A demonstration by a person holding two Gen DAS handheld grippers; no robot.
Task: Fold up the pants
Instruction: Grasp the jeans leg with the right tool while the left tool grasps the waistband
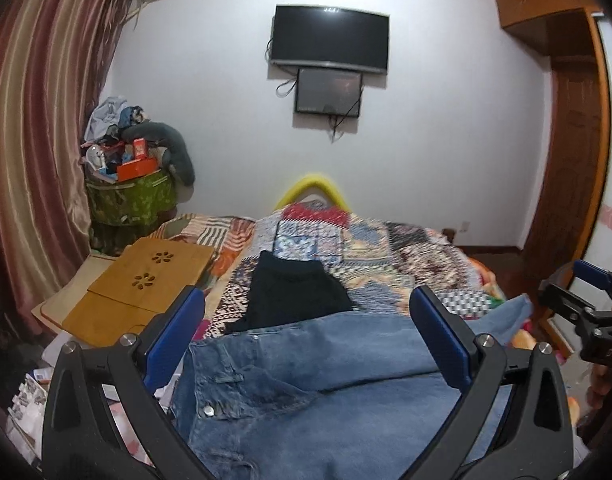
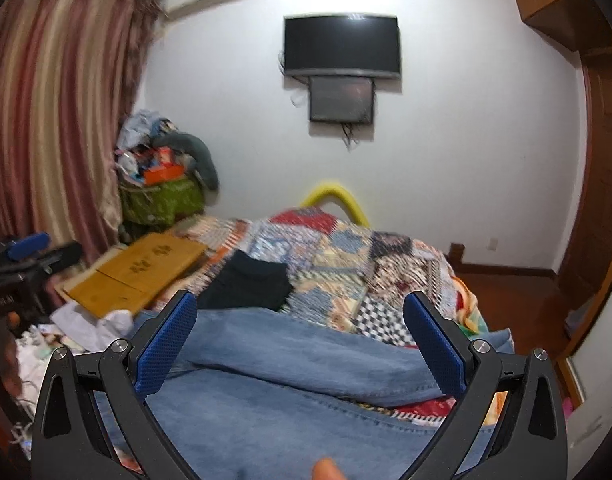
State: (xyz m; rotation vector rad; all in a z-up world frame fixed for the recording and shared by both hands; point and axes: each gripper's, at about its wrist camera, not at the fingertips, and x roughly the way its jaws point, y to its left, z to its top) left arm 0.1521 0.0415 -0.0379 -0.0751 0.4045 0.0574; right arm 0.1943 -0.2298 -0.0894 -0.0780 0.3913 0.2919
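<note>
Nearest the left wrist camera, the left tool [image 1: 306, 340] has its two blue-padded fingers [image 1: 182, 340] spread wide apart, released, with nothing between them. Below and between them lie the jeans [image 1: 306, 392], spread on the bed with the waist end to the left: a metal button [image 1: 208, 411] and a belt loop show near the waistband, and one leg runs off to the right, lying over the other. At the right edge of this view the right tool [image 1: 586, 300] appears; from here its state cannot be told.

In the right wrist view the right tool [image 2: 302, 344] is also released, its blue pads [image 2: 168, 344] wide apart above the denim. The jeans [image 2: 290, 408] fill the space under it, the upper leg folded across at a slant with a strip of quilt showing under its right end. A fingertip [image 2: 326, 470] pokes in at the bottom edge. The left tool [image 2: 26, 252] shows at the far left.

Just beyond the jeans a dark folded garment [image 1: 298, 292] lies on the patchwork quilt [image 1: 406, 252]. To its left rests a wooden lap tray [image 1: 146, 284] with flower-shaped cutouts. Past the foot of the bed a yellow curved bar [image 1: 310, 184] rises. In the corner stands a green basket [image 1: 130, 196] piled with clothes and boxes, beside striped curtains [image 1: 38, 140]. On the far wall hang a television [image 1: 330, 38] and a smaller screen [image 1: 328, 92] below it.
</note>
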